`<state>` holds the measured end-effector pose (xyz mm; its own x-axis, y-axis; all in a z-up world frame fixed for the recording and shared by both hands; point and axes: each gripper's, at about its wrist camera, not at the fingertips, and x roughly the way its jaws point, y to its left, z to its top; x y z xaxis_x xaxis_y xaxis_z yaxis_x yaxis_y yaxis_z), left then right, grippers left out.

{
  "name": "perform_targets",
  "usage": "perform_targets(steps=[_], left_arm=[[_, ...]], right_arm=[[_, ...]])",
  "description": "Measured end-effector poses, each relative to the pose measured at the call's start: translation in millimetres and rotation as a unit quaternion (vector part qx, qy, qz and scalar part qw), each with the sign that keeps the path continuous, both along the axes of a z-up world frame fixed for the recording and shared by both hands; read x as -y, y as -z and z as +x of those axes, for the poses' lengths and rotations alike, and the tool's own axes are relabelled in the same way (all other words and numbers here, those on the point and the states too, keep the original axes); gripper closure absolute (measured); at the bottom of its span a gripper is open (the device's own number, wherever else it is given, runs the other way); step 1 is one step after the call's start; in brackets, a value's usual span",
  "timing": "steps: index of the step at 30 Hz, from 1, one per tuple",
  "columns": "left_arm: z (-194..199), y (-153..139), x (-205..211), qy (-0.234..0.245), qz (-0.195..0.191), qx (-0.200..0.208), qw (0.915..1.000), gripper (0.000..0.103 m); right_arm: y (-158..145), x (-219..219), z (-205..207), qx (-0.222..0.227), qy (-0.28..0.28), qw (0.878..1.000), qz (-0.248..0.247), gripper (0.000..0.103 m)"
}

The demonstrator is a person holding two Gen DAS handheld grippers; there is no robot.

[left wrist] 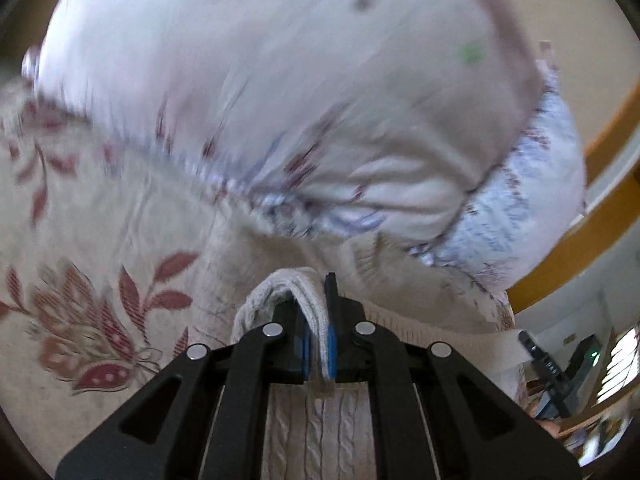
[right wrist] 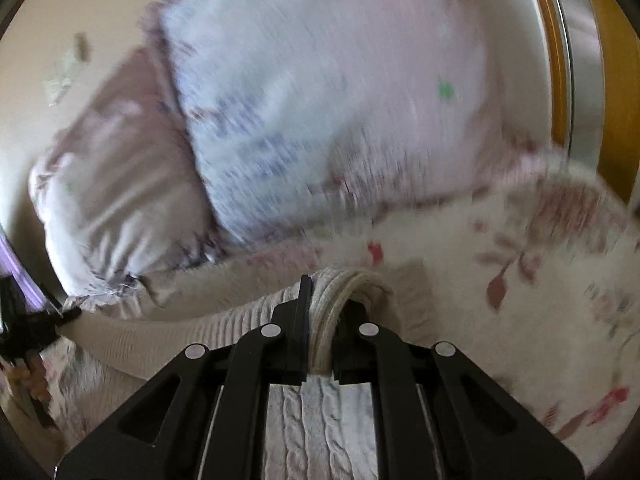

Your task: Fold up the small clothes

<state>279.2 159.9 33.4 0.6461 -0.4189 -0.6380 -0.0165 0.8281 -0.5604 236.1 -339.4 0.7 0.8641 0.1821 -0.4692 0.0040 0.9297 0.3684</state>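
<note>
Setting: a bed with a cream floral bedspread point(left wrist: 80, 240); two pillows point(left wrist: 280, 80) at the far side, a wooden headboard point(left wrist: 580, 208) behind them at right. Both views are blurred.

Item: one cream cable-knit sweater point(left wrist: 320, 432), held up over the bedspread, its ribbed edge stretched between the two grippers.

Left gripper point(left wrist: 318, 344): closed narrow, pinching a fold of the ribbed edge between its blue pads point(left wrist: 331, 346).

Right gripper point(right wrist: 320, 344): likewise clamped tight on the ribbed edge of the sweater point(right wrist: 320, 432).

Step in hand, as judged: carrying the held edge across to lay a fold, or spreading the garment flat first; which of the two cannot be told.

Next move calls for: both grippers travelling level and together, keeping the edge taut, then lowering onto the bedspread before letting go.

Room: open bedspread at near left and near right; pillows crowd the far side.
</note>
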Motion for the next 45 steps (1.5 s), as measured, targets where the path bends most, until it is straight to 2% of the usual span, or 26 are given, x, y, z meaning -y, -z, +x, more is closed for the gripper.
perform_targets(steps=[2, 5, 6, 7, 9, 10, 12, 14, 17, 20, 23, 29, 40, 45], left_arm=[[3, 10, -1, -0.001, -0.005, -0.009, 0.9999, 0.097], [8, 15, 1, 0.002, -0.008, -0.013, 0.9999, 0.096], [9, 15, 1, 0.001, -0.010, -0.014, 0.9999, 0.093], [11, 15, 1, 0.001, -0.017, -0.017, 0.9997, 0.090], [14, 14, -1, 0.002, -0.035, -0.019, 0.9992, 0.068], [15, 13, -1, 0.000, -0.049, -0.016, 0.9987, 0.063], [18, 8, -1, -0.006, -0.063, -0.010, 0.9980, 0.050], [17, 1, -5, -0.015, -0.068, 0.001, 0.9976, 0.046], [9, -12, -10, -0.020, -0.065, 0.018, 0.9975, 0.046], [-3, -19, -16, -0.026, -0.040, 0.029, 0.9984, 0.046], [-17, -21, -19, -0.023, -0.003, 0.030, 0.9993, 0.047], [-38, -7, -18, 0.001, 0.057, 0.009, 0.9984, 0.051], [-53, 7, -8, 0.023, 0.080, -0.005, 0.9965, 0.058], [-55, 10, -6, 0.032, 0.077, -0.009, 0.9965, 0.065]], right_arm=[[11, 4, 10, -0.024, 0.000, 0.999, 0.027, 0.095], [17, 6, 17, -0.041, 0.004, 0.998, 0.039, 0.092], [18, 6, 19, -0.045, 0.004, 0.998, 0.046, 0.085], [19, 8, 24, -0.053, 0.001, 0.997, 0.061, 0.069], [18, 9, 29, -0.055, 0.000, 0.995, 0.084, 0.047], [14, 8, 30, -0.045, 0.000, 0.995, 0.091, 0.043], [6, 5, 30, -0.025, 0.004, 0.997, 0.078, 0.043], [-5, 3, 24, -0.005, 0.005, 0.998, 0.063, 0.043], [-12, 5, 12, 0.009, 0.006, 0.998, 0.061, 0.043], [-13, 13, -4, 0.011, 0.018, 0.999, 0.047, 0.044], [-7, 23, -16, 0.001, 0.023, 0.999, 0.042, 0.051], [13, 34, -33, -0.036, 0.019, 0.999, 0.029, 0.057], [34, 24, -37, -0.077, -0.006, 0.997, 0.002, 0.063], [41, 18, -35, -0.089, -0.010, 0.996, -0.023, 0.069]])
